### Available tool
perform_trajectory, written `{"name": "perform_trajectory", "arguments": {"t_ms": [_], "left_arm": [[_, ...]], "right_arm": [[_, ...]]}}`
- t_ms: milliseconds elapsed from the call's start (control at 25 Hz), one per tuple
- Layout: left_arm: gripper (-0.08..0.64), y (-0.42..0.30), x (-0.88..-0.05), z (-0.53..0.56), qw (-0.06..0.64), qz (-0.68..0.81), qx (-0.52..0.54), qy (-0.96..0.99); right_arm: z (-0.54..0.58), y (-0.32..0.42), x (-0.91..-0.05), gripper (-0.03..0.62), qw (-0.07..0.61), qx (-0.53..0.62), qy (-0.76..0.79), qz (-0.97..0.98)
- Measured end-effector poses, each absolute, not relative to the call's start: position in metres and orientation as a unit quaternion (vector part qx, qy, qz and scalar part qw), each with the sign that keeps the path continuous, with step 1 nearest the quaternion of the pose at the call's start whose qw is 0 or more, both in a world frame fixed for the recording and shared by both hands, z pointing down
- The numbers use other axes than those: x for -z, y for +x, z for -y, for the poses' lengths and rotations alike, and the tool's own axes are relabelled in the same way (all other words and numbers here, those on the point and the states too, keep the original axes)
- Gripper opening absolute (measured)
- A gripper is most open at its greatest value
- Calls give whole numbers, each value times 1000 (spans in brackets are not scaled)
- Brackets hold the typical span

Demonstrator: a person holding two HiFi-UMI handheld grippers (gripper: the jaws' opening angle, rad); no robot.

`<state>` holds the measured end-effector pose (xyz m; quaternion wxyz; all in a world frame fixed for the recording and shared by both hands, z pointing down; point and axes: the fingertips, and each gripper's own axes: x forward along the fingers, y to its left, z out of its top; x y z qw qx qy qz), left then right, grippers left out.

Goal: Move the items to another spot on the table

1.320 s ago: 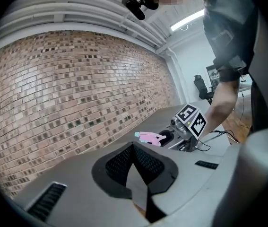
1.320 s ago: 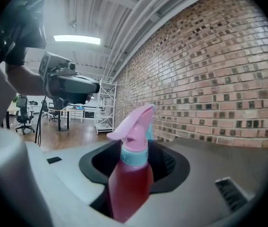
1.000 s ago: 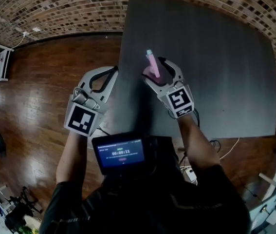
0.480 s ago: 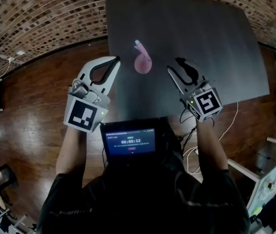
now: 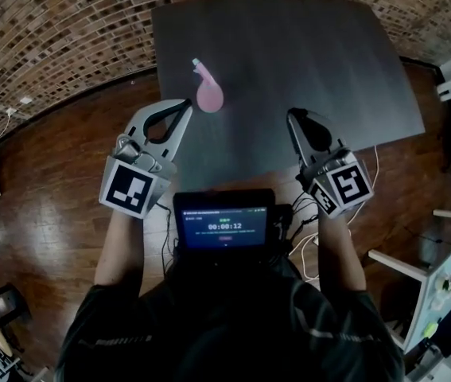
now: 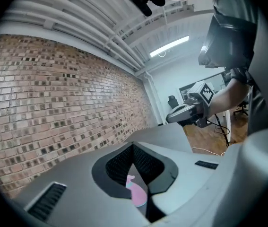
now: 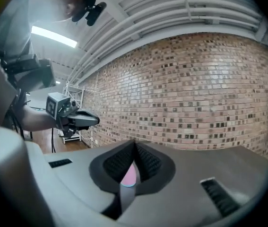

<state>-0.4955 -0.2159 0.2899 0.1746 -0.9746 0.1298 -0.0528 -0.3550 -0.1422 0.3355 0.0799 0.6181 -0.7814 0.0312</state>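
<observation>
Pink bottle (image 5: 208, 94) lies free, far left on table (image 5: 305, 70). My right gripper (image 5: 295, 116) just closed empty; left gripper (image 5: 184, 103) pinched empty. Both sit near, likely clearing it.

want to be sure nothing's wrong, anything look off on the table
Nothing stands out: the pink item lies whole on the dark table, no spill around it, and the left tool and right tool are clear of it.
</observation>
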Motion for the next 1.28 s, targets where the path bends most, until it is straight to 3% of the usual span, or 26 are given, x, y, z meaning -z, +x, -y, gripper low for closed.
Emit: {"name": "perform_trajectory", "arguments": {"t_ms": [280, 640, 1280], "left_arm": [[-3, -499, -284, 219, 180, -132, 49, -973], [-3, -454, -260, 121, 181, -142, 45, -972], [-3, -490, -236, 100, 185, -130, 16, -974]], "right_arm": [[146, -373, -312, 2, 64, -19, 623, 779], [54, -322, -286, -2, 37, -14, 633, 773], [34, -356, -273, -2, 30, -3, 646, 763]]}}
